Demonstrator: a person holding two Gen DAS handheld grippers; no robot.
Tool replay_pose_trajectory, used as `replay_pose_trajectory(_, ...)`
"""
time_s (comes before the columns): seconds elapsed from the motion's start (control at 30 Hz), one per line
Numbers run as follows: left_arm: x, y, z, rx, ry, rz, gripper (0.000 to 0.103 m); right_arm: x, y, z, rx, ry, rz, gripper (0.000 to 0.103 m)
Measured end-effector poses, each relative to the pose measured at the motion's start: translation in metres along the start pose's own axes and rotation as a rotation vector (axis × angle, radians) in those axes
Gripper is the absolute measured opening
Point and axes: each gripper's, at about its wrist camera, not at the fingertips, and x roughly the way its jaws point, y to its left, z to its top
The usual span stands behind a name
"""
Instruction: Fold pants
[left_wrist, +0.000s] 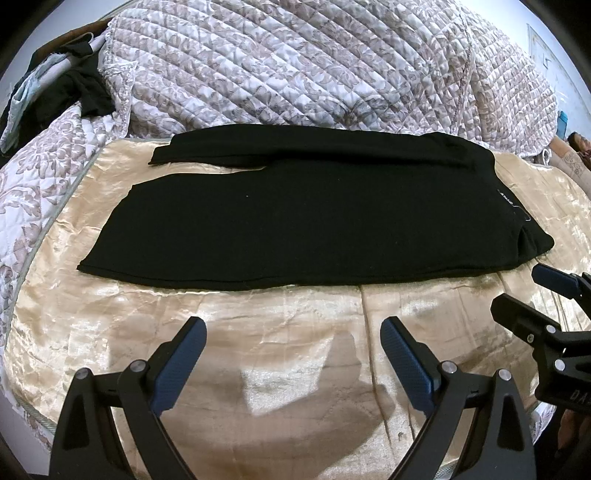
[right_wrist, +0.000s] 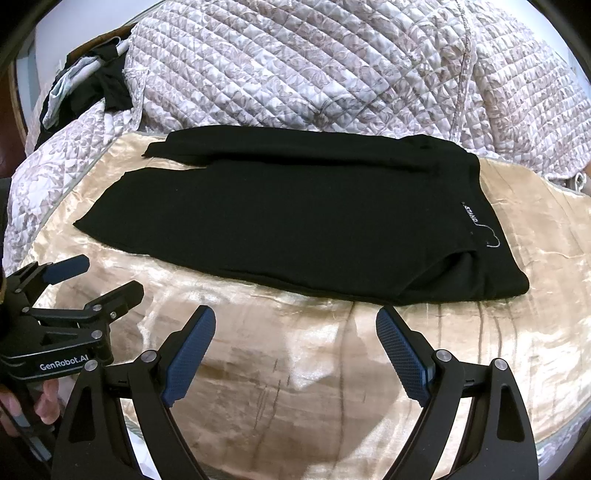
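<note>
Black knit pants (left_wrist: 295, 218) lie flat on shiny satin bedspread (left_wrist: 288, 354).

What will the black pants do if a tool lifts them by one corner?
The black pants will probably droop and unfold, since they lie limp and flat like soft knit. They may also slide easily, because the gold bedspread underneath looks shiny and smooth. They likely feel light.

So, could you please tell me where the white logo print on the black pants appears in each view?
Left wrist: white logo print at right of centre, small, near the waistband.
Right wrist: white logo print right of centre, larger, reading "STAND".
Shared landmark: the quilted floral bedspread behind the black pants.
</note>
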Motion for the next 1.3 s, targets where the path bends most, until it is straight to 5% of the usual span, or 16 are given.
replay_pose_trajectory(1.3,0.005,0.002,-0.001,0.006,-0.018,-0.007,0.097,0.006,-0.009,-0.004,0.038,0.002,0.006,0.088)
